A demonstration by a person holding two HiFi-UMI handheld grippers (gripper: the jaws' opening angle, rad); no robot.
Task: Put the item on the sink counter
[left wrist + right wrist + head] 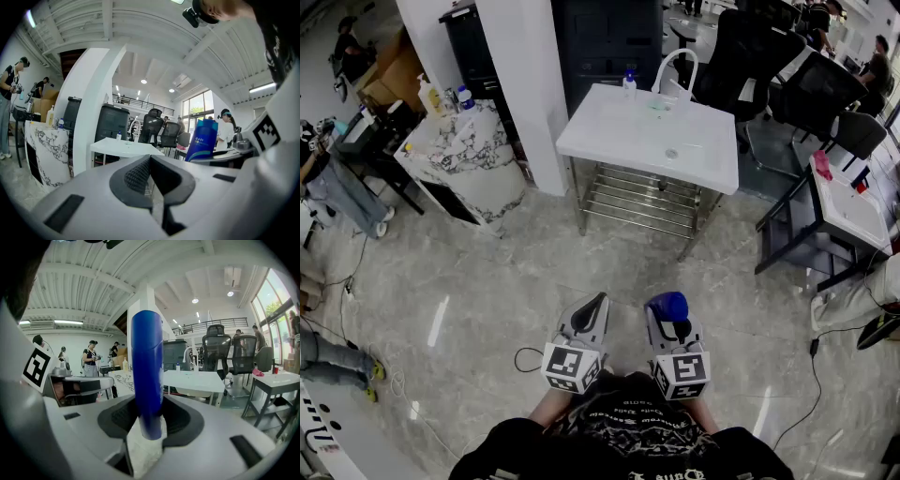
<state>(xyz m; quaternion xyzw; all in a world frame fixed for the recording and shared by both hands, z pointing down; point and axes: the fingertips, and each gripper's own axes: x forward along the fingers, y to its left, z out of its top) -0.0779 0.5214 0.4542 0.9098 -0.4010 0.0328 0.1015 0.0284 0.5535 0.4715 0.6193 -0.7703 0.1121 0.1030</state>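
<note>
My right gripper (667,314) (149,420) is shut on a tall blue bottle (146,371), which stands upright between its jaws. From above the bottle (667,306) shows as a blue cap over the floor; it also appears in the left gripper view as a blue bottle (202,139) at right. My left gripper (591,313) (151,174) is shut with nothing in it, side by side with the right one. The white sink counter (619,131) (197,379) (123,146) stands ahead across the floor, with a white curved tap (675,67) at its back.
A small bottle (629,84) stands at the counter's back edge. A marble-patterned counter (473,150) stands to the left by a white pillar (530,84). Black office chairs (750,56) and a white table (848,202) are to the right. A cable (525,360) lies on the floor. People stand at left.
</note>
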